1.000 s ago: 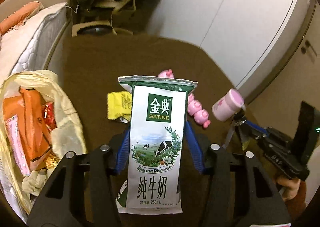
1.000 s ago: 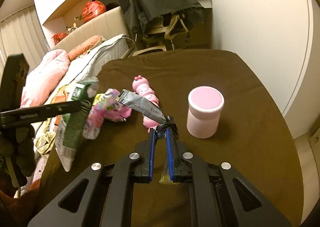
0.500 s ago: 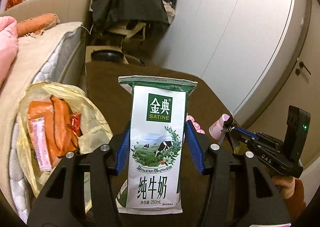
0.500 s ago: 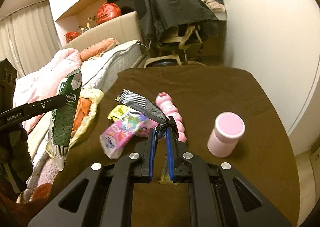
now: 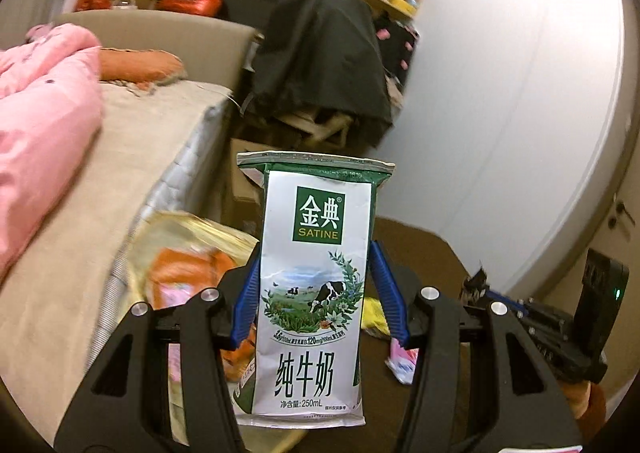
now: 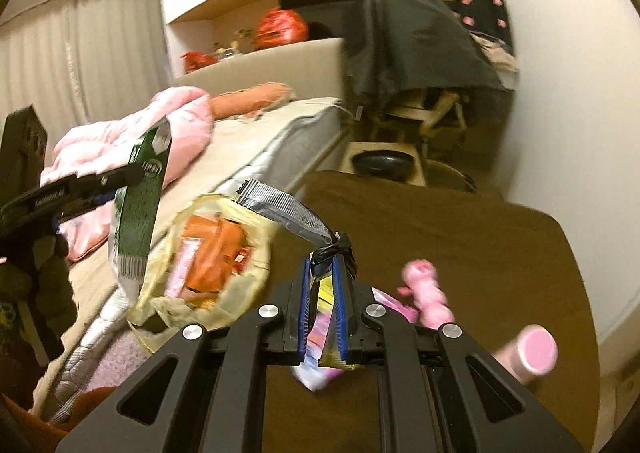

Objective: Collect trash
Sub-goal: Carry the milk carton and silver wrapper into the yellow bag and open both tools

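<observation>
My left gripper [image 5: 314, 289] is shut on a white and green milk carton [image 5: 316, 285], held upright in the air; the carton also shows in the right wrist view [image 6: 140, 201]. My right gripper [image 6: 323, 277] is shut on a silver snack wrapper [image 6: 284, 209], raised above the table. The yellowish trash bag [image 6: 208, 249], with orange packets inside, hangs at the table's left edge by the bed; it also shows in the left wrist view [image 5: 188, 253]. A pink wrapper [image 6: 320, 369] and a yellow wrapper [image 5: 374, 315] lie on the brown table [image 6: 460, 237].
A pink toy [image 6: 426, 291] and a pink-lidded jar [image 6: 528, 351] stand on the table at the right. A bed [image 5: 100, 157] with a pink blanket lies left. A chair draped in black cloth [image 6: 416, 49] stands behind the table, a white wall to the right.
Both grippers have lifted and swung left toward the trash bag, each keeping its hold. The bag now lies closer under both views.
</observation>
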{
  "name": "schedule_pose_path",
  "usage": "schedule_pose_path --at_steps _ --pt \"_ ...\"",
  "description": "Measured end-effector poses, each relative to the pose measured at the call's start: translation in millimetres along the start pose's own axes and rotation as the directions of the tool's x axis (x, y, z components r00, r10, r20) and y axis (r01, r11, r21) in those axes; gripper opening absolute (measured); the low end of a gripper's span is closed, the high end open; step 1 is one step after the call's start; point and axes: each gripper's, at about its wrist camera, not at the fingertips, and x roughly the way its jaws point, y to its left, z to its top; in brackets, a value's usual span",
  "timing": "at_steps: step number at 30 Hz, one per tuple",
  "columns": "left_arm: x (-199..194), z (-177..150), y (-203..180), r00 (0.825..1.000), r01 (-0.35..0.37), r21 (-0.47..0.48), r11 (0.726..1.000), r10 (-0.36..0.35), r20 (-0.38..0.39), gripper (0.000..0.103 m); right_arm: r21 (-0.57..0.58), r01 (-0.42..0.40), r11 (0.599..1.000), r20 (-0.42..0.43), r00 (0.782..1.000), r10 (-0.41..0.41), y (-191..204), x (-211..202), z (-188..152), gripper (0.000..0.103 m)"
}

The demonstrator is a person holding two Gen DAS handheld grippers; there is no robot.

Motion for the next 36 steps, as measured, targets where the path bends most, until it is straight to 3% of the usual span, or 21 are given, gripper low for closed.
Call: schedule_pose_path --at_steps 9,15,21,25,29,36 --pt "-2 20 70 0.998 -0.025 -0.122 0.992 0.032 0.06 0.05 -0.043 -0.118 0.992 -0.047 0.992 0.116 56 52 27 0.011" --pt "32 12 94 0.999 -0.01 -0.171 0.985 0.015 0.032 0.05 -0.034 -0.147 0.989 -0.099 0.985 0.143 69 88 33 0.011" --pt "73 -11 105 0.999 -0.024 -0.14 0.99 0.027 0.022 0.05 0.028 -0.198 0.98 -0.15 0.968 0.2 64 124 35 0.011" --pt "92 -30 115 0.996 -0.057 -0.127 0.99 0.047 -0.081 0.05 0.043 -0.235 0.971 -0.211 0.948 0.238 70 154 30 0.011" --pt "101 -47 129 0.979 -0.072 -0.132 0.989 0.045 -0.197 0.049 0.04 -0.257 0.966 -0.27 0.928 0.258 80 182 21 0.011" --pt "107 -51 139 0.96 -0.077 -0.115 0.99 0.043 -0.276 0.047 -0.022 -0.248 0.968 -0.345 0.911 0.226 92 213 6 0.011"
